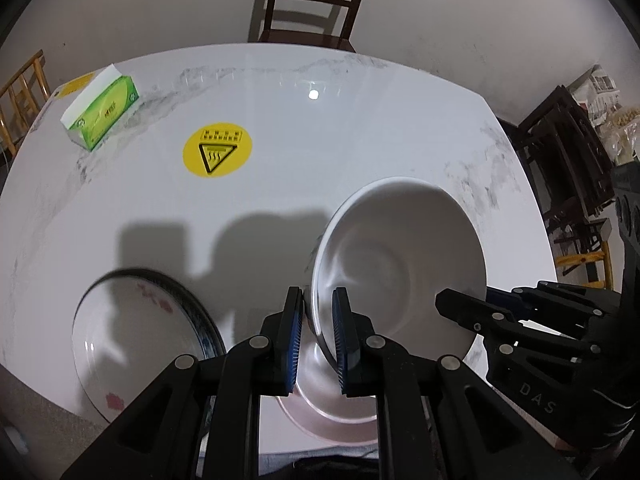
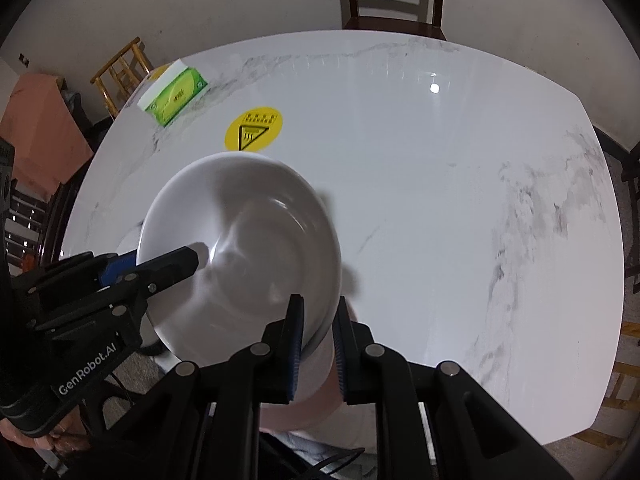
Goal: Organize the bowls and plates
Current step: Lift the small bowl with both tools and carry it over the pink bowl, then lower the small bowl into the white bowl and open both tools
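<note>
Left wrist view: left claw [image 1: 317, 342] pinches the near-left rim of a deep plain white ceramic bowl [image 1: 404, 264], its blue pads pressed onto the wall from both sides.
Right claw: right claw [image 2: 318, 344] clamps the same bowl's rim on the opposite side — in the left wrist view it shows as black linkage at the bowl's right edge [image 1: 480, 312].
Bowl position: held between both claws above the white marble-patterned counter [image 2: 440, 180], tilted, its shadow falling on the surface beside it; whether its base touches the counter I cannot tell.
Second dish: a shallow white plate with a dark patterned rim and red floral marks [image 1: 136, 340] lies flat on the counter at the near-left edge, just beside the left claw, apart from the bowl.
Counter markings: a round yellow hot-surface warning sticker [image 1: 217, 151] sits beyond the bowl.
Far corner: a green and white tissue box [image 1: 102, 111] — well apart from both dishes.
Beyond the counter: a dark wooden ladder-back chair [image 1: 312, 4] stands at the far side.
</note>
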Tool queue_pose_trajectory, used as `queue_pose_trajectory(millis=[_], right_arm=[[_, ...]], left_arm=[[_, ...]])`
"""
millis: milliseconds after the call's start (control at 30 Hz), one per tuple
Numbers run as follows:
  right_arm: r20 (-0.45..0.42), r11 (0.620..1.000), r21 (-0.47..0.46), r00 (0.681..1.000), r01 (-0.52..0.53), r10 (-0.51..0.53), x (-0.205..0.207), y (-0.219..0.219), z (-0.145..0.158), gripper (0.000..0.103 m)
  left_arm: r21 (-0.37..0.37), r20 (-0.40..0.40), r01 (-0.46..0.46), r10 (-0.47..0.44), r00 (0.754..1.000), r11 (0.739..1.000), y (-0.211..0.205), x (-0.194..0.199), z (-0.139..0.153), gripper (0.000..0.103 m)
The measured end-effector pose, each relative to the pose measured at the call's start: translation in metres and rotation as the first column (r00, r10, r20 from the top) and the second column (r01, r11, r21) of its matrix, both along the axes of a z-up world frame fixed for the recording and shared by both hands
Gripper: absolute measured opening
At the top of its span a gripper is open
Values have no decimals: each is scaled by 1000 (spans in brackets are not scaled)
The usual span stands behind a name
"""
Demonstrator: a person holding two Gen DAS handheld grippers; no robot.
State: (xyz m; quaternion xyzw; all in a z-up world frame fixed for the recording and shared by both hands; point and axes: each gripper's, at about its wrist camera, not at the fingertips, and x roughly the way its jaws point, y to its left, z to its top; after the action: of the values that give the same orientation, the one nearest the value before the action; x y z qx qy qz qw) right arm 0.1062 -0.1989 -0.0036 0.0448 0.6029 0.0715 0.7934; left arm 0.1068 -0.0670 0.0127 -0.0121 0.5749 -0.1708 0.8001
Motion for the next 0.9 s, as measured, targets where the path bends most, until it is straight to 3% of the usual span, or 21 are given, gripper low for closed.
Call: queue_pose_trajectory(millis=[367,900], right_arm=[[-57,1000,-13,998,-16,15,-26,5,-19,15],[-94,1000,-1,995,-14,14,-28,5,-35,15]], left_arm=[[-7,-50,14,-14,999,1000,3,-30,-18,12],[-6,-103,3,-4,995,1000,6,-35,-38,12]])
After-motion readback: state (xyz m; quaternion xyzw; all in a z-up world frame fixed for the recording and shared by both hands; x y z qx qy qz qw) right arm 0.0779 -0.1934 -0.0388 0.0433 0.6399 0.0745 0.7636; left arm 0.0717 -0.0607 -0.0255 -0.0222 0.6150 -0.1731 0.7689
